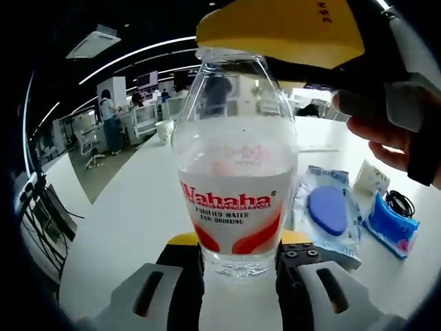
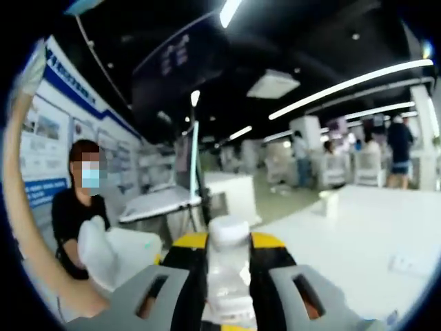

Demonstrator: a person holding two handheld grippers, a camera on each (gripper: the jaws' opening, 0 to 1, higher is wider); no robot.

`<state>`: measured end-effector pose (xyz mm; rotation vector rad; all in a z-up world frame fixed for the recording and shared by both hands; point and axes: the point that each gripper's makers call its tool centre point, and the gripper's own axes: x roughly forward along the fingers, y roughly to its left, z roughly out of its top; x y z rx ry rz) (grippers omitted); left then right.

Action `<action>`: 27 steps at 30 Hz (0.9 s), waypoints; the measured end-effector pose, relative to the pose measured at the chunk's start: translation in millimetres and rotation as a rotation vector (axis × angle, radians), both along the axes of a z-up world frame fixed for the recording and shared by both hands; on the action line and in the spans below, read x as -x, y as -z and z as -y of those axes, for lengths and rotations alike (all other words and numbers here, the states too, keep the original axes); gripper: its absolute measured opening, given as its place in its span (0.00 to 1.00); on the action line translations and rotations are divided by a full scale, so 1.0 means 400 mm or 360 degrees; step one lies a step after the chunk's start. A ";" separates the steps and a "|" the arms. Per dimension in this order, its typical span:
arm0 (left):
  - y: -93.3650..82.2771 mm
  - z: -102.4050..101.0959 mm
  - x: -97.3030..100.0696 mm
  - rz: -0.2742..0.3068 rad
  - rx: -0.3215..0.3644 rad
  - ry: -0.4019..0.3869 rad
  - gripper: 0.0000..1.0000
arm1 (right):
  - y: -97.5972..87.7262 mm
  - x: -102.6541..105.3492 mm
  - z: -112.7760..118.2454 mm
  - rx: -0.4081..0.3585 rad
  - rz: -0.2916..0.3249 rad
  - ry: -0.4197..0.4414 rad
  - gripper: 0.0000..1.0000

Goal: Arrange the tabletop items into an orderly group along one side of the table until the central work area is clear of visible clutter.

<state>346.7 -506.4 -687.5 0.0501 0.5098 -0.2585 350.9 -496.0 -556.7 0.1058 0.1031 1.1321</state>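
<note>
The left gripper (image 1: 238,258) clamps the base of the Wahaha water bottle (image 1: 234,172), upright on the white bench (image 1: 124,221) and roughly two-thirds full. The right gripper (image 2: 229,276) is closed on its white cap (image 2: 229,234).

Left gripper (image 1: 238,265): grey fingers (image 1: 148,293), black-yellow pads; right gripper (image 2: 229,276) alike.

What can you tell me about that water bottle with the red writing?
The Wahaha water bottle is clear plastic, part full, standing upright on the white table. Its white label reads "Wahaha purified water for drinking" in red. The left tool grips its base from both sides; the right tool clamps its white cap from above.
</note>
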 end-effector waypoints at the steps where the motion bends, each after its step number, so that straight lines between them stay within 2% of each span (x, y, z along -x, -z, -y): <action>1: 0.006 0.002 -0.002 -0.0005 0.0001 -0.0001 0.37 | 0.011 -0.007 0.001 0.0029 0.0023 -0.0017 0.18; 3: 0.023 0.004 -0.004 -0.0023 -0.0014 0.0002 0.37 | 0.026 -0.020 0.007 0.0059 0.0017 -0.0033 0.18; 18: 0.048 -0.003 -0.008 0.0007 -0.0008 -0.0091 0.37 | 0.056 -0.011 -0.003 0.0091 0.0059 -0.0147 0.18; 23: 0.058 -0.009 -0.003 0.0035 -0.0001 -0.0109 0.37 | 0.064 0.007 -0.011 0.0109 0.0130 -0.0214 0.18; 27: 0.055 -0.012 0.004 0.0089 -0.0010 -0.0106 0.38 | 0.063 0.012 -0.016 0.0090 0.0140 -0.0221 0.18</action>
